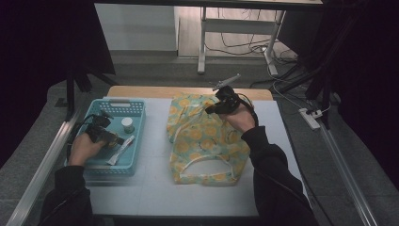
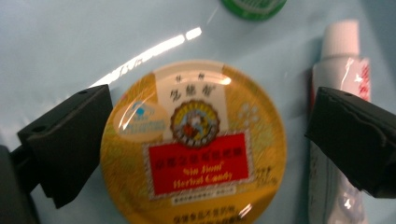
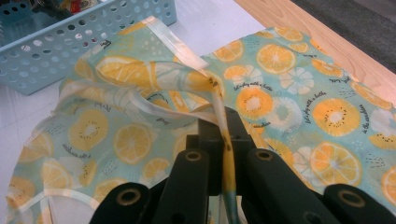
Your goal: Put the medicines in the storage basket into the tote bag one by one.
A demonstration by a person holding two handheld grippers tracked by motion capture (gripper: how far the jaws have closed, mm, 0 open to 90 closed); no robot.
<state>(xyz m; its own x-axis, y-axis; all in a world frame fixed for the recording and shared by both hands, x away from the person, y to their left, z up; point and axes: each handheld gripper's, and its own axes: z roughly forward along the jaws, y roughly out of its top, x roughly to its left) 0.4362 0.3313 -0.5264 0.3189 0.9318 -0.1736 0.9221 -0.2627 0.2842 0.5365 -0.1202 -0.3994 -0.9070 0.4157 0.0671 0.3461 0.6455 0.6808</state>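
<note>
The left tool (image 2: 205, 140) hangs inside the light blue perforated basket (image 1: 136, 106) at the table's left, its jaws spread wide on either side of a round yellow herbal candy tin (image 2: 194, 144) lying flat on the basket floor — the left jaw just at the tin's rim, the right apart from it, over a white tube (image 2: 341, 70). The right tool (image 3: 227, 154) is clenched on a raised fold of the lemon-print cloth bag (image 1: 202, 136) — lifted above the white table (image 1: 155, 188)

i read "herbal candy" on the yellow tin (image 2: 193, 144); the bag (image 3: 299, 93) print is too small to read.
</note>
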